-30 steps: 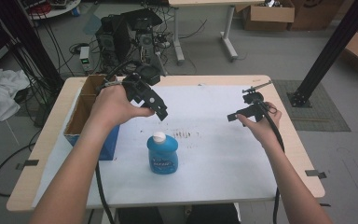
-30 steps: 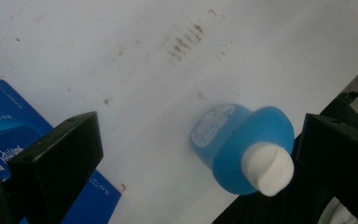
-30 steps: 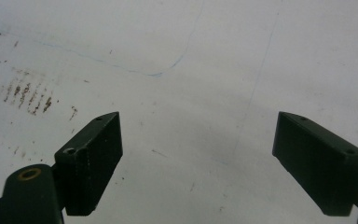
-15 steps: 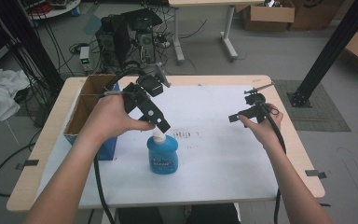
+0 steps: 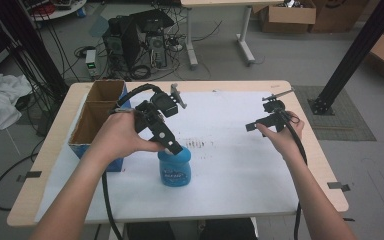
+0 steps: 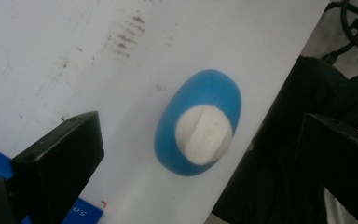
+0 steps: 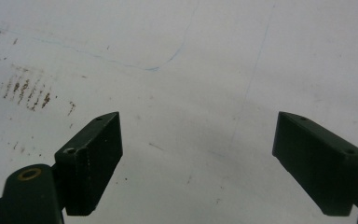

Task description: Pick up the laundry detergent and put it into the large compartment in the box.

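High view is showing the left gripper hovering directly over the white cap of the blue bottle, which is standing upright near the middle of the worktop, right of the cardboard box. Its jaws are spreading wide on either side of the cap without touching. The right gripper is hanging open over bare worktop, well apart at the far right.

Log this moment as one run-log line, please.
left gripper: open, above bottle cap | right gripper: open, over mat | bottle: upright
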### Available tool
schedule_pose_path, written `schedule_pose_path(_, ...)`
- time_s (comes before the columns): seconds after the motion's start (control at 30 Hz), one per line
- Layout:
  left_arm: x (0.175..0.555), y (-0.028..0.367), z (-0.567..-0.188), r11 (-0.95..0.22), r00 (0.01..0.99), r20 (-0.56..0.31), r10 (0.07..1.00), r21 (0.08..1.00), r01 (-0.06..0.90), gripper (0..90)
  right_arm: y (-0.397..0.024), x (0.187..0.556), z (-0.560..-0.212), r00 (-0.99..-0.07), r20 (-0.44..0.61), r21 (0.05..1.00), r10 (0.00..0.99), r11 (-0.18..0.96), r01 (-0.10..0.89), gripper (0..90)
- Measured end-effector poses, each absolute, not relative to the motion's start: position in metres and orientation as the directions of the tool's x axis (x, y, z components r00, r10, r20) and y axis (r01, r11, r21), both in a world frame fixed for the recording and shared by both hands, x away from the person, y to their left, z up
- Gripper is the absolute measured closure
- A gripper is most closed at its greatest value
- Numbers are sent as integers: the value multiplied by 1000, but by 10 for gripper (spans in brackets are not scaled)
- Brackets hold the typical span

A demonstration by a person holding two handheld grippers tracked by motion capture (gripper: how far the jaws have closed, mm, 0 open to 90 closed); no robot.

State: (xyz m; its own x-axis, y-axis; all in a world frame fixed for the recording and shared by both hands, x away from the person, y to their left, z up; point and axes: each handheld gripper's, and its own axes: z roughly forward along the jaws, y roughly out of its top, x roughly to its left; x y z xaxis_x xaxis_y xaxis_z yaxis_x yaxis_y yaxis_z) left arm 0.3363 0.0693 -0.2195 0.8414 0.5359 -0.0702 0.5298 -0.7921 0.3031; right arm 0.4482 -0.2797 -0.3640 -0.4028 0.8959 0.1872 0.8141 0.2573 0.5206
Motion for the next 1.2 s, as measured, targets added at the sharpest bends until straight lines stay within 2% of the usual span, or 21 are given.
schedule_pose_path(0.93, 331, 58, -251, -855, 885, -37, 463, 243, 458, 15, -279, 449, -365, -402, 183, 524, 897, 257, 812, 160)
schedule_pose_path(1.2, 330, 53, -261, -874, 897, -3, 443, 223, 432, 16, -278, 450, -366, -405, 185, 523, 896, 259, 812, 160)
